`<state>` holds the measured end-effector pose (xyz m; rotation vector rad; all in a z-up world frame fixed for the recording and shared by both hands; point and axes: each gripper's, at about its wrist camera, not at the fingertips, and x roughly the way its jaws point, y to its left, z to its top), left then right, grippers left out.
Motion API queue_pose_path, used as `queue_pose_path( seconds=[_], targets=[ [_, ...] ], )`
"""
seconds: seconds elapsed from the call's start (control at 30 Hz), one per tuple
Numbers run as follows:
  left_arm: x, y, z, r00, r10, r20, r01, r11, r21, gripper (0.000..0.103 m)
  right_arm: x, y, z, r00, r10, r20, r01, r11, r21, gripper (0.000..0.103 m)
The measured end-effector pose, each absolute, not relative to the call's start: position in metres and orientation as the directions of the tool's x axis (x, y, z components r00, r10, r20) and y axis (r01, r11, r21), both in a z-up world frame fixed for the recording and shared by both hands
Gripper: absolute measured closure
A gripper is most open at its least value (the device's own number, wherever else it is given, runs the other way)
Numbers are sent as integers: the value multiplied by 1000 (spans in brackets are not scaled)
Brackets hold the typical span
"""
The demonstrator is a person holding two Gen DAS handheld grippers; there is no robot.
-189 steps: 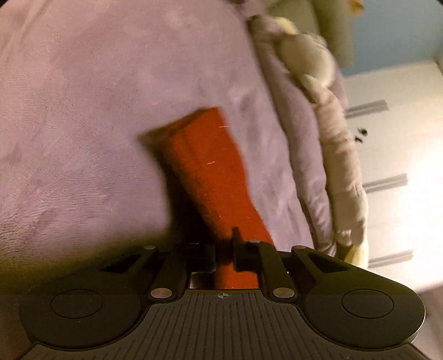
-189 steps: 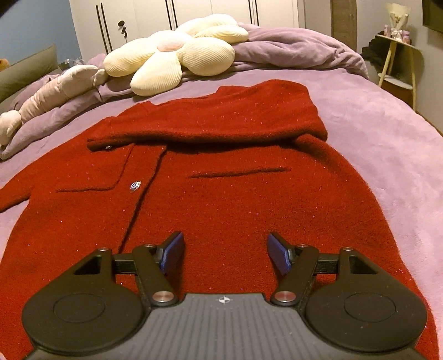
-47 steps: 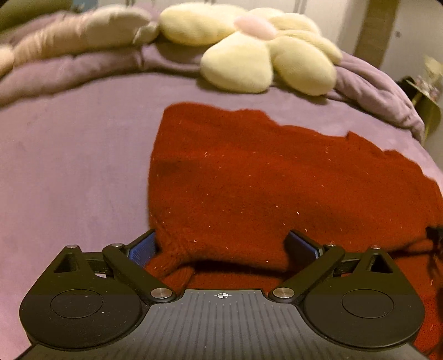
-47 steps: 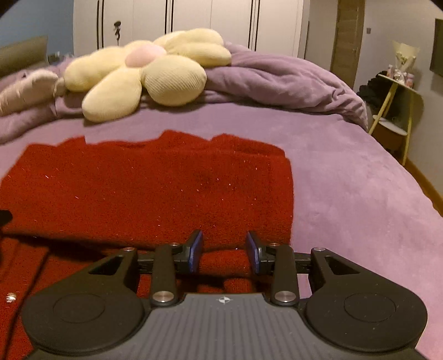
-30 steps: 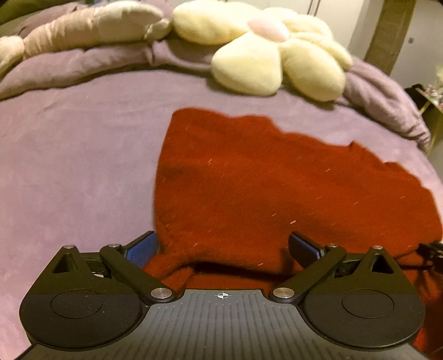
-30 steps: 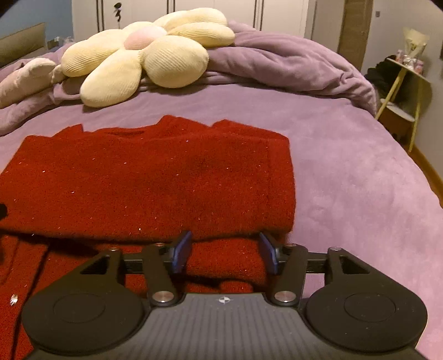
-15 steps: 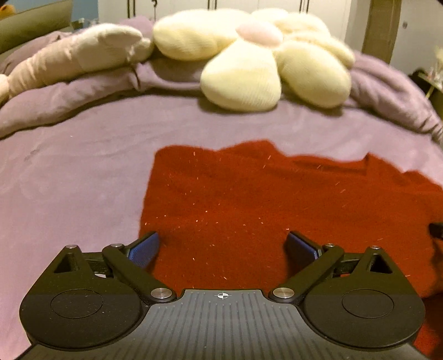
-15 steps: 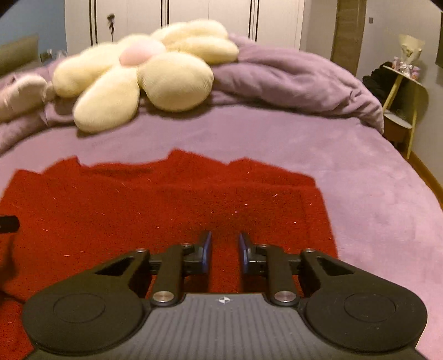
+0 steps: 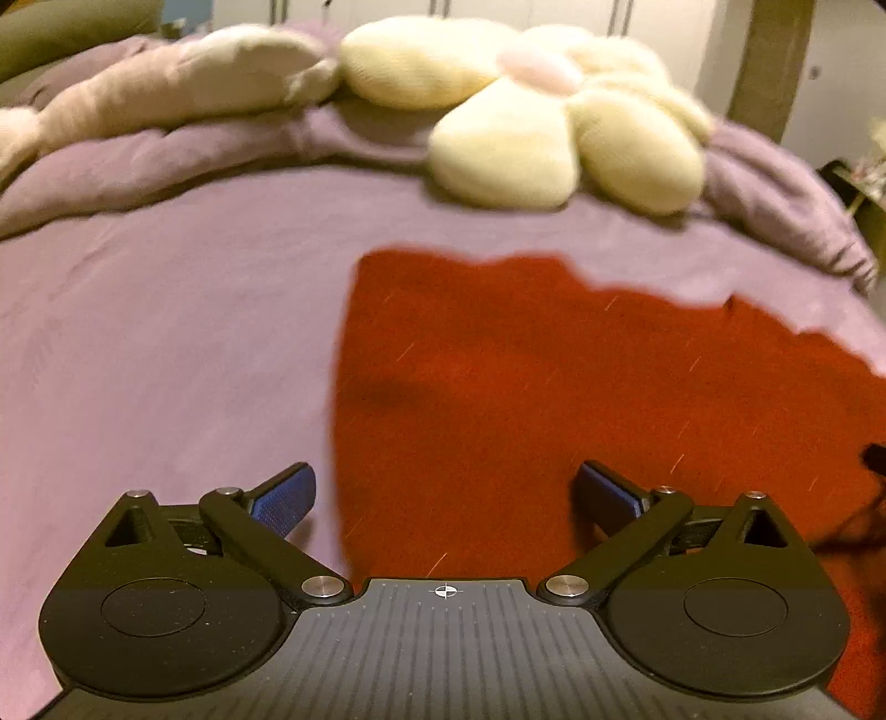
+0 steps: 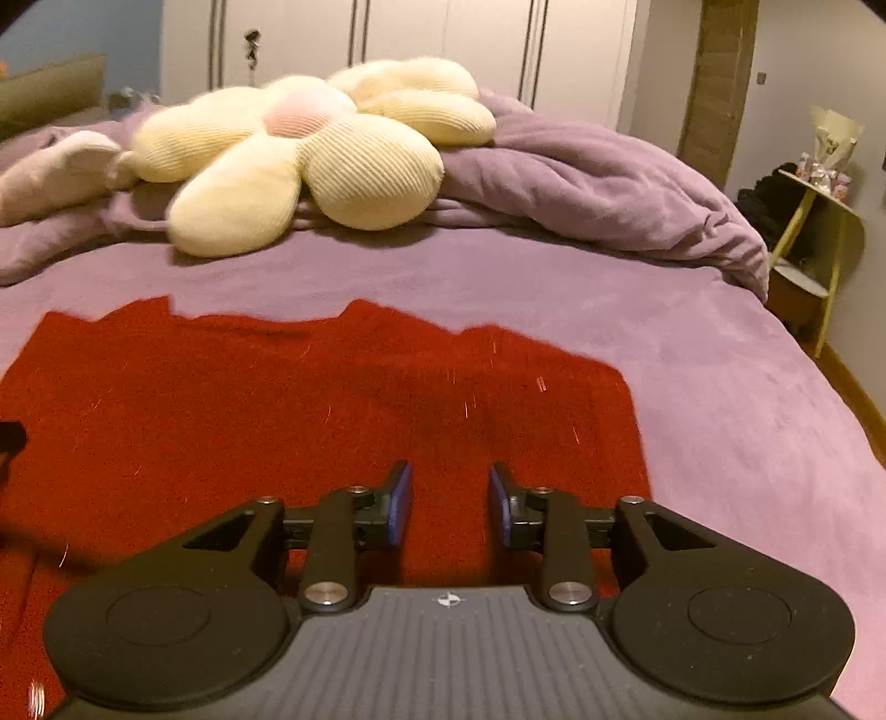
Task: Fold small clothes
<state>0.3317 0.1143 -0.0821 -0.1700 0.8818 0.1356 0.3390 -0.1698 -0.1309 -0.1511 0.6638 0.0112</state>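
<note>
A bed (image 10: 720,376) under a purple cover fills both views, with white wardrobe doors (image 10: 443,39) behind it and a crumpled purple duvet (image 10: 609,183) bunched along the far side. On the duvet rests a cream flower-shaped cushion (image 10: 310,155) with a pink centre, sharp in the right wrist view and smeared by motion blur in the left. The red garment (image 9: 554,387) lies flat on the bed cover, folded into a broad slab; its near edge is hidden under both tools, and the left view cuts off its right end while the right view cuts off its left end. The left tool (image 9: 446,495) is spread wide, one blue pad over bare bed cover just beside the garment's left edge, the other over the red cloth, gripping nothing. The right tool (image 10: 447,507) stands with a narrow gap between its pads, red cloth showing through the gap, nothing pinched. Only the right view shows a yellow side table (image 10: 819,238) by the wall; only the left shows a long beige plush (image 9: 183,83) clearly. A dark object at the frame edge, over the garment, is too cropped to identify.
</note>
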Motion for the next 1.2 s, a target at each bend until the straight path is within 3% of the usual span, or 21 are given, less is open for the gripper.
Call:
queue_pose_path(
  seconds=[0.13,0.27,0.43,0.6,0.7,0.87,0.97,1.2],
  targets=[
    [328,124,-83,581,34,-813,-240,962,-131,0,325,-169,-142,782,-54,-621,-107,970,-220,71],
    [300,121,-52,623,-34,-781,-181,966,-186,0,314,-171,-108,745,-11,-667,-72,993,-98,65],
    [218,121,-43,612,-96,-785,-86,979,-186,0,227,-182,-105,715,92,-693,-161,986,-34,56],
    [122,144,-42,573,-80,-816,-115,977,-177,0,109,-229,-120,653,82,-753,-105,994,17,52],
    [90,158,-48,539,-48,-841,-150,977,-152,0,58,-258,-118,651,28,-758,1,999,38,43],
    [75,181,-57,507,-156,-847,-198,936,-291,4,30,-284,-123,619,125,-776,31,983,182,42],
    [75,188,-62,492,-213,-844,-226,905,-361,22,34,-286,-128,610,186,-770,22,968,251,46],
    [67,182,-68,460,-253,-851,-203,903,-378,38,42,-285,-133,593,205,-778,-2,967,253,75]
  ],
)
